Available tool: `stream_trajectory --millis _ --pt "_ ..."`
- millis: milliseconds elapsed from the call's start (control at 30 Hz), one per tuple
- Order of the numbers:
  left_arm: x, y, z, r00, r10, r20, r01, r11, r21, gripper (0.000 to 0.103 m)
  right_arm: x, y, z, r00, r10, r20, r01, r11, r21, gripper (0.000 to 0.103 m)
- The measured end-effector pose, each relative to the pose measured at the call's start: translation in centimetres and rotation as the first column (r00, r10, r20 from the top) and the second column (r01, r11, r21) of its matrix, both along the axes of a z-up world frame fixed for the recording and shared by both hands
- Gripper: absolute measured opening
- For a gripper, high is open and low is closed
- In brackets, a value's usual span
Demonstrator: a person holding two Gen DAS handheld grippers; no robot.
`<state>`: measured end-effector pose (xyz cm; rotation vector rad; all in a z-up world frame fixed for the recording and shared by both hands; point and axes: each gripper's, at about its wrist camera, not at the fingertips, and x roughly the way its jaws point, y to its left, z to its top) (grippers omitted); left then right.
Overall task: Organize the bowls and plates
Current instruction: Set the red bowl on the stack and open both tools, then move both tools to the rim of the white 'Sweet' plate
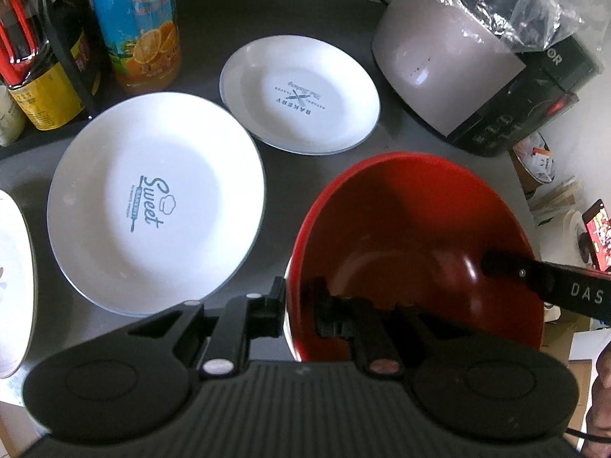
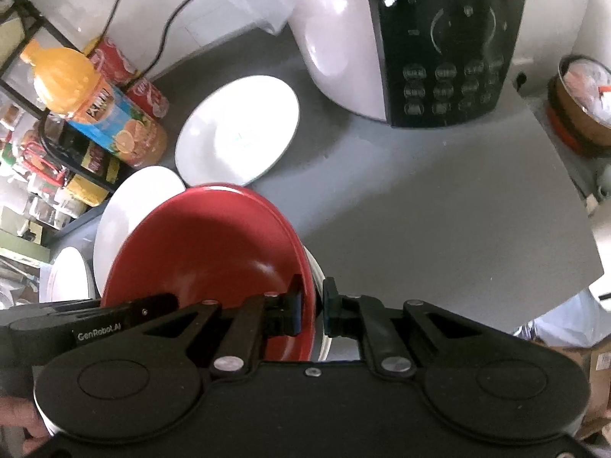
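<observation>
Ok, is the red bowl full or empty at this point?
Empty. The left wrist view looks straight into the red bowl and shows only its bare glossy inside; both grippers pinch its rim, left gripper, right gripper.

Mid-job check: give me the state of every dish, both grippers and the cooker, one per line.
Red bowl: empty, upright, gripped at two rim spots.
Left gripper: shut on the bowl's rim.
Right gripper: shut on the opposite rim.
Sweet plate: empty, flat on counter.
Bakery plate: empty, flat, apart.
Rice cooker: closed, plastic bag on top.
</observation>
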<state>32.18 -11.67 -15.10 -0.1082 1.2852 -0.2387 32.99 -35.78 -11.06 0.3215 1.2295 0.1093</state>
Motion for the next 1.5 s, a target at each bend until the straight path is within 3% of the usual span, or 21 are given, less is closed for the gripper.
stream_trajectory --millis 133,267,300,400,467,667,1100,1367,1500 --pt "-0.2 0.5 0.8 1.0 -0.007 0.014 0.007 1.0 0.012 0.02 -0.1 0.4 0.9 0.999 0.02 0.035 -0.02 1.0 -0.002 0.032" --pt "-0.1 1.4 2.1 0.999 0.01 0.045 -0.01 1.0 0.004 0.05 -0.4 0.8 2.2 0.997 0.024 0.075 -0.021 0.999 -0.03 0.058" --pt "-0.2 1.6 2.5 0.998 0.018 0.063 -0.019 1.0 0.009 0.055 -0.5 0.8 2.5 0.996 0.023 0.085 -0.02 0.999 -0.034 0.06" --pt "-0.1 2.1 3.3 0.996 0.043 0.079 -0.043 0.999 0.009 0.061 -0.5 0.9 3.1 0.995 0.033 0.098 -0.029 0.999 -0.036 0.067" --pt "0.1 2.4 3.7 0.995 0.055 0.079 -0.056 0.998 0.004 0.062 -0.4 0.9 3.3 0.994 0.04 0.105 -0.037 0.999 -0.037 0.076" --pt "0.2 3.0 4.6 0.99 0.11 0.091 -0.111 0.994 0.006 0.063 0.2 0.5 4.3 0.989 0.055 0.14 -0.055 0.998 -0.002 0.09" --pt "0.1 6.6 5.0 0.971 0.215 0.107 -0.22 0.975 0.034 0.071 2.0 1.9 6.8 0.97 0.137 0.203 -0.152 0.986 0.062 0.091" --pt "1.8 9.5 5.2 0.976 0.179 0.126 -0.184 0.983 0.026 0.071 1.9 5.9 7.5 0.961 0.161 0.225 -0.177 0.983 0.052 0.091" --pt "2.9 11.7 5.0 0.982 0.139 0.126 -0.145 0.989 0.039 0.071 2.3 8.5 7.3 0.969 0.126 0.212 -0.143 0.987 0.067 0.091"
